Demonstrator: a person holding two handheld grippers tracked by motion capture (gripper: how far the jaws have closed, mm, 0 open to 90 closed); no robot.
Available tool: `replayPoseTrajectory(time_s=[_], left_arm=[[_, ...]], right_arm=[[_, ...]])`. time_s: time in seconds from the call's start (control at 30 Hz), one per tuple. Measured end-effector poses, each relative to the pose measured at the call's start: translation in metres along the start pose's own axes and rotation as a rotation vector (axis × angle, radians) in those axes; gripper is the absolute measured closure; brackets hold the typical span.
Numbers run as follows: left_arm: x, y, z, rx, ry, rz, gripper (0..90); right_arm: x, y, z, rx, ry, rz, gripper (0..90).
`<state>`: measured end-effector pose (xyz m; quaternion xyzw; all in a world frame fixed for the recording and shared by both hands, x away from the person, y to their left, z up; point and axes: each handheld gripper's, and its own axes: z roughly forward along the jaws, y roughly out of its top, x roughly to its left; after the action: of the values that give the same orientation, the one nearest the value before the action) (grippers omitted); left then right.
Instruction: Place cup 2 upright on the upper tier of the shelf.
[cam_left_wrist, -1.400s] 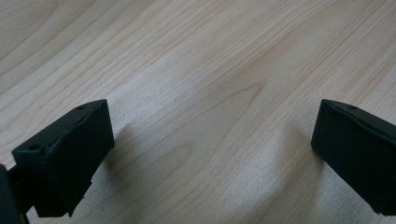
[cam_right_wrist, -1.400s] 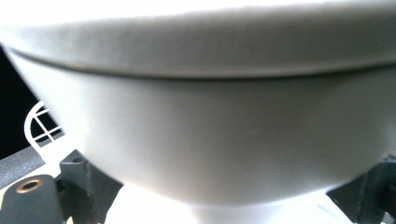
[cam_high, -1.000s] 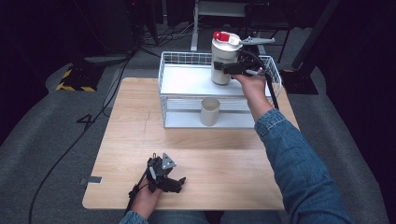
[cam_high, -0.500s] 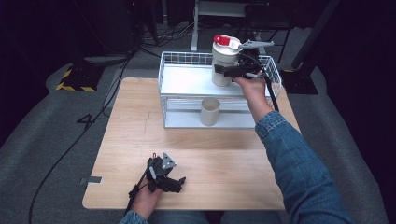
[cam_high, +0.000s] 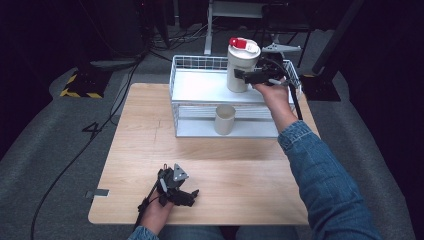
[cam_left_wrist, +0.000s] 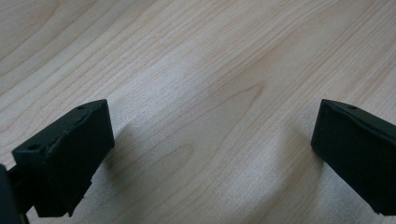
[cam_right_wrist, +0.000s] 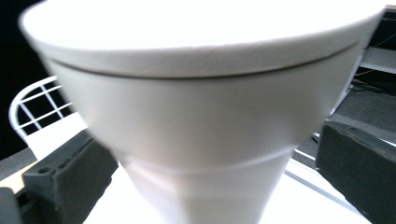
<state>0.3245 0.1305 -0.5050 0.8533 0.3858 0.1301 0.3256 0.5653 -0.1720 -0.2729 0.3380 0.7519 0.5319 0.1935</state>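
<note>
White foam cup (cam_high: 242, 69) w/ red-topped lid, upright on rack's (cam_high: 200, 86) top shelf.

My spot: lab or recording studio, not home. Black backdrop all round. Grey carpet floor (cam_high: 60, 150) with black-yellow hazard tape patch (cam_high: 80, 85), loose cables (cam_high: 125, 85) trailing across it, number marked by counter. Metal stand legs (cam_high: 210, 30) behind. Bare light-wood counter (cam_high: 240, 170) alone in middle, white wire shelf rack (cam_high: 200, 105) on it.
</note>
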Motion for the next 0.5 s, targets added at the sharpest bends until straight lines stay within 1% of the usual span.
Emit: replayPoseTrajectory(time_s=[0.27, 0.3, 0.33, 0.37, 0.4, 0.43, 0.5], left_arm=[[0.000, -0.002, -0.001, -0.004, 0.012, -0.015, 0.0], [0.001, -0.003, -0.002, -0.008, 0.016, -0.007, 0.0], [0.002, -0.004, -0.002, -0.008, 0.016, -0.008, 0.0], [0.004, -0.005, -0.003, -0.009, 0.023, -0.018, 0.0], [0.006, -0.005, -0.004, -0.008, 0.031, -0.015, 0.0], [0.007, -0.006, -0.005, -0.006, 0.035, -0.028, 0.0], [0.008, -0.006, -0.005, -0.002, 0.033, -0.030, 0.0]], right_arm=[[0.002, -0.002, -0.025, -0.008, 0.002, -0.011, 0.0], [0.003, -0.003, -0.028, -0.008, 0.005, -0.013, 0.0], [0.003, -0.004, -0.033, -0.009, 0.005, -0.018, 0.0], [0.003, -0.004, -0.035, -0.007, 0.005, -0.021, 0.0], [0.004, -0.005, -0.039, -0.006, 0.005, -0.024, 0.0], [0.004, -0.005, -0.042, -0.007, 0.004, -0.027, 0.0], [0.005, -0.006, -0.050, -0.008, 0.007, -0.028, 0.0]])
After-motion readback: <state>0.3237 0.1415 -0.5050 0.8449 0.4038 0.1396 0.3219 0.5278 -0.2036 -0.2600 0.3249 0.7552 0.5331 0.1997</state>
